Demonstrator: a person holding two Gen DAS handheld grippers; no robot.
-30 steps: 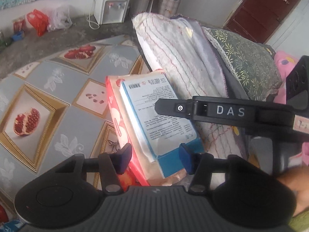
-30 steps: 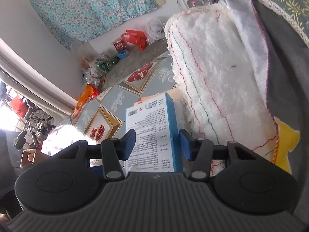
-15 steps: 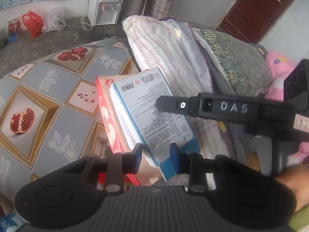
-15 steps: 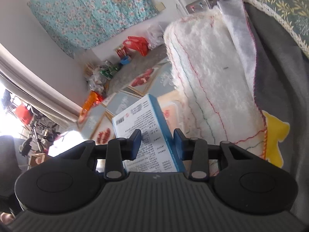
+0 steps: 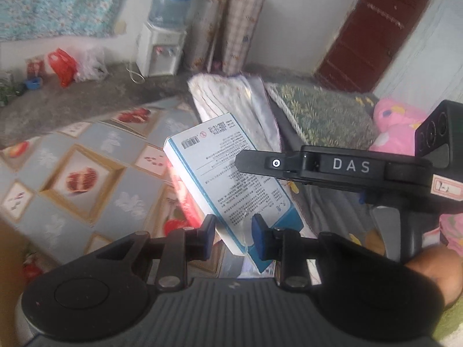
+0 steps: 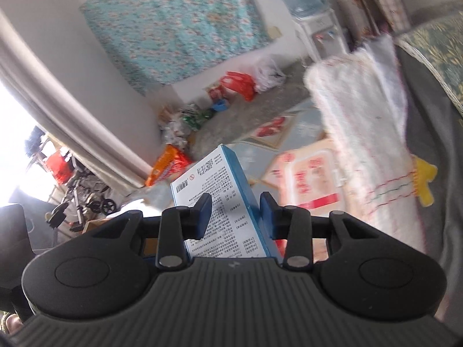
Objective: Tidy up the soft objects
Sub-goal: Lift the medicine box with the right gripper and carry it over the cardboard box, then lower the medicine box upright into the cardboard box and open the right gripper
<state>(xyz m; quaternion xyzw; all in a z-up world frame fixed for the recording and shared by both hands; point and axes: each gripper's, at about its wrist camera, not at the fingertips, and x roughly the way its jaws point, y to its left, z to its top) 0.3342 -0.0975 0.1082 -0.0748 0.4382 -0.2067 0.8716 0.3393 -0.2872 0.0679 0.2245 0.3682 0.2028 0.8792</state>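
A blue-and-white tissue pack (image 5: 228, 173) with printed text is lifted off the bed. My left gripper (image 5: 233, 235) is shut on its near lower corner. My right gripper (image 6: 235, 218) is shut on its other end (image 6: 220, 202), and its body (image 5: 332, 167) shows across the left wrist view. A red-and-white tissue pack (image 6: 306, 179) lies on the bed below. A folded white fluffy blanket (image 6: 361, 150) with coloured stitching lies to the right, next to grey cloth (image 6: 434, 150) and a green floral pillow (image 5: 324, 112).
The bed has a grey sheet with pomegranate squares (image 5: 84, 179). A pink plush toy (image 5: 396, 127) lies at the far right. A water dispenser (image 5: 162, 49), red bags (image 5: 62, 66) and a dark red door (image 5: 370, 34) stand beyond the bed.
Both grippers closed on the blue-and-white pack and raised it off the red pack. The views tilted up towards the room.
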